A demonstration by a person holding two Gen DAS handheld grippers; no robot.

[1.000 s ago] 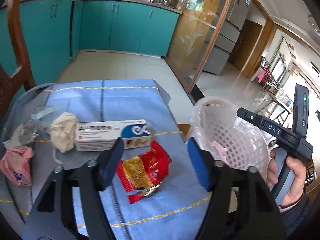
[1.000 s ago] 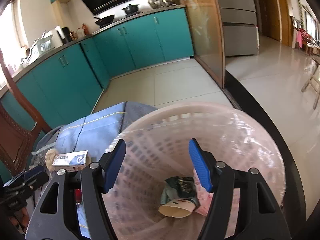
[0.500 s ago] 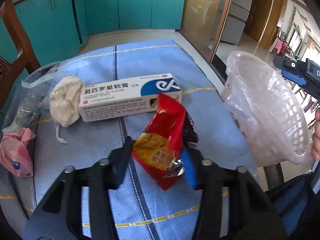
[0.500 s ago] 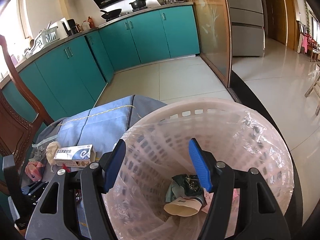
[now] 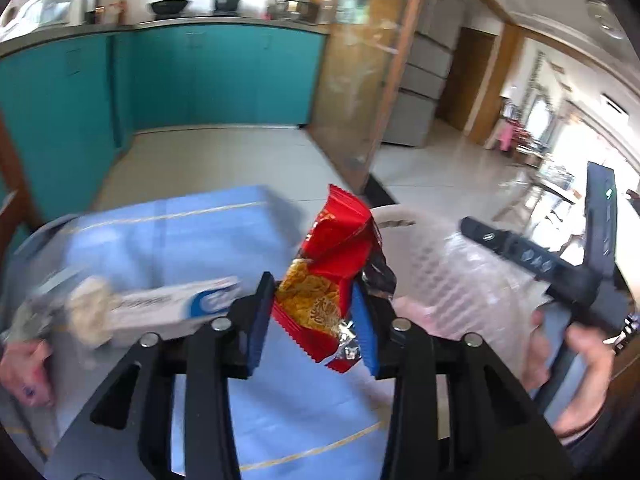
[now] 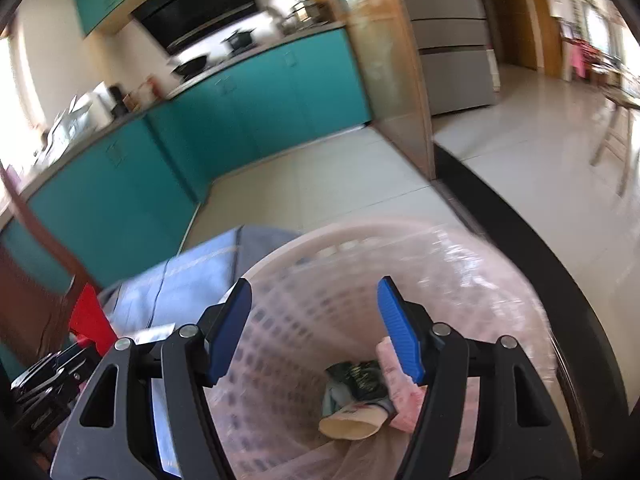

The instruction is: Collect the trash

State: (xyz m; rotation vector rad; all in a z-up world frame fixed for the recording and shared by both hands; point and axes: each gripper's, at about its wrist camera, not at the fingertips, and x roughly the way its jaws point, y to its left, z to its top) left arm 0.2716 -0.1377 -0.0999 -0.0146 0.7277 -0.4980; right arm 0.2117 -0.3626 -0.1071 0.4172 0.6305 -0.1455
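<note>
Above blue cloth (image 5: pixel 168 248) — left hand-held gripper (image 5: pixel 314 320) narrow, jaws easing apart, red wrapper (image 5: pixel 328 272) between pads.

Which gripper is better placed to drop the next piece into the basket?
Left. The left gripper has the red snack wrapper between its jaws, beside the basket. The right gripper is empty.

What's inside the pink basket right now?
The pink basket holds a dark wrapper, a beige paper cup and pink packaging. Anything under them, and the liner's bottom, is covered.
</note>
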